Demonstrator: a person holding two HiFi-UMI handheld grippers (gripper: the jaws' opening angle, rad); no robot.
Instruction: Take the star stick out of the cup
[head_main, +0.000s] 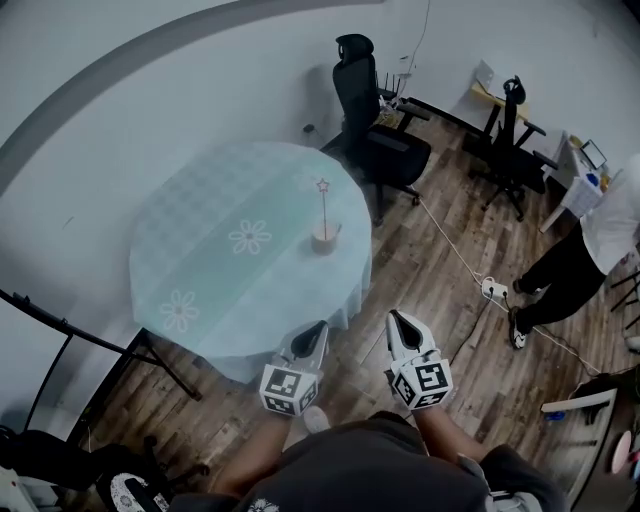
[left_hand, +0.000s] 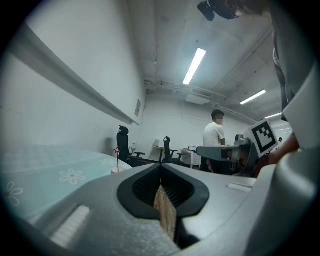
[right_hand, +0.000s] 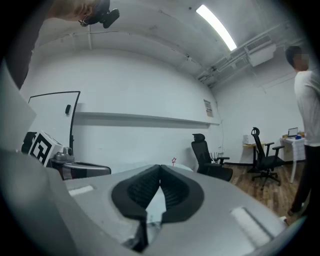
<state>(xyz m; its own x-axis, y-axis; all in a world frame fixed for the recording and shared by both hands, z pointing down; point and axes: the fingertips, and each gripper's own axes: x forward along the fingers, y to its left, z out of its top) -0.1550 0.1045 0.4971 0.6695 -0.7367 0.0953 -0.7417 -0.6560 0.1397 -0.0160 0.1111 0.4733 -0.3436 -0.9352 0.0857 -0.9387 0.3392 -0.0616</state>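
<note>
A thin stick topped with a red outline star stands upright in a small pale cup near the right edge of a round table with a light-blue flowered cloth. The star stick shows far off in the left gripper view, and its star just peeks over the jaws in the right gripper view. My left gripper and right gripper hang side by side off the table's near edge, well short of the cup. Both are shut with nothing between the jaws.
Two black office chairs stand beyond the table on the wood floor. A person in a white shirt stands at the right near a desk. A white cable and power strip lie on the floor. A black frame leans at the left.
</note>
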